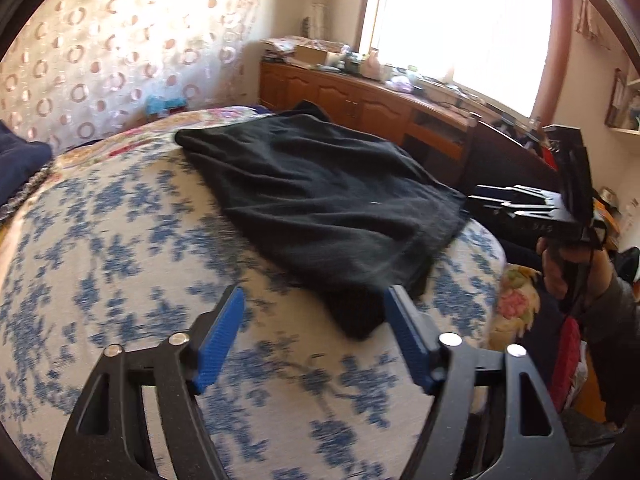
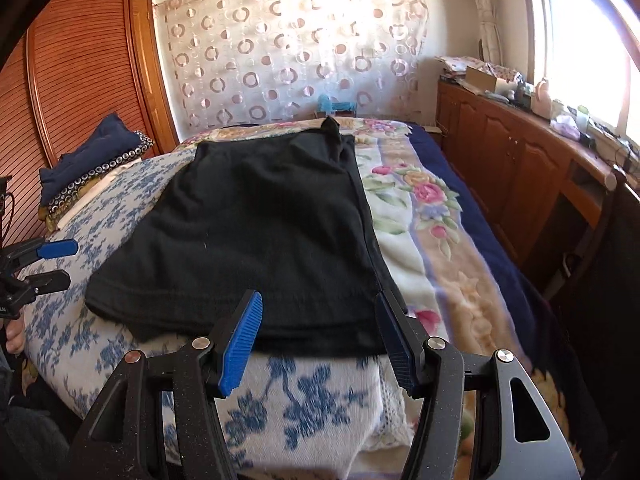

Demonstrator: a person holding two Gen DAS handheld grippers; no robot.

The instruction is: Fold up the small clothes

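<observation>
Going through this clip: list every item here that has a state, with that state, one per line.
Black garment: lying spread on the bed, wrinkled, one side already folded in, not gripped.
Left gripper: open, at the garment's near corner, holding nothing.
Right gripper: open, at the garment's near edge, holding nothing.
Blue-flowered cover: spread flat under the garment.
Dark blue pillow: stacked at the bed's far side.

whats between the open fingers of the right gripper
The near hem of the black garment, lying on the blue-flowered cover; the right gripper is open around it, seen in the right wrist view.
</observation>
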